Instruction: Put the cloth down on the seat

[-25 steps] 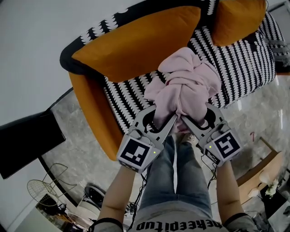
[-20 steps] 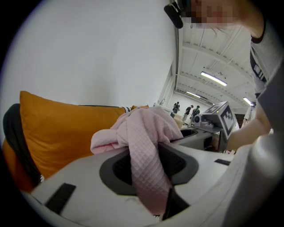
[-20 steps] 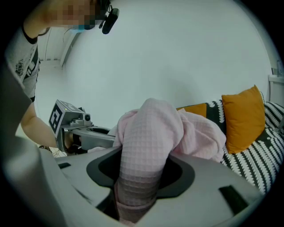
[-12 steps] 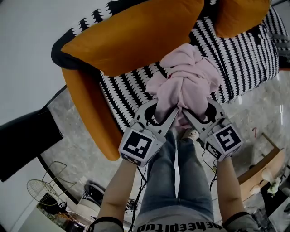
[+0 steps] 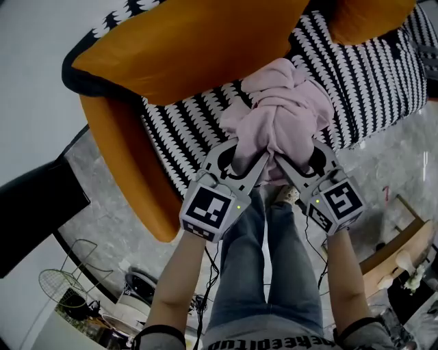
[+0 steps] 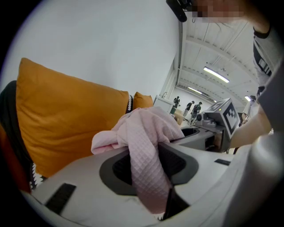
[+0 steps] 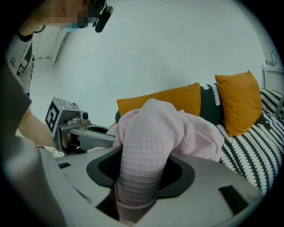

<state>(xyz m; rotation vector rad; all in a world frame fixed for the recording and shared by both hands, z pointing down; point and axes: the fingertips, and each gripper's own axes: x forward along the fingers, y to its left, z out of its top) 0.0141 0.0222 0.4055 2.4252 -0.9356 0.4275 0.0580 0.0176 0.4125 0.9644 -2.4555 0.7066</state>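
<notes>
Clamping the pink cloth (image 5: 284, 113) from both sides, the jaws of the left gripper (image 5: 247, 163) and the right gripper (image 5: 293, 164) are each closed on a fold of it. The bunched cloth sits over the front of the black-and-white seat (image 5: 188, 133), just before an orange cushion (image 5: 191, 48); whether it touches the seat is unclear.

2 orange cushions show in the head view: a large cushion (image 5: 198, 48) at top centre and a smaller cushion (image 5: 369, 17) in the top right corner. Lower down lies a grey marble floor (image 5: 102, 198). A black flat panel (image 5: 31, 219) is at the left edge, a wire basket (image 5: 65, 284) near the lower left corner, and a wooden frame (image 5: 400, 243) at the right.
</notes>
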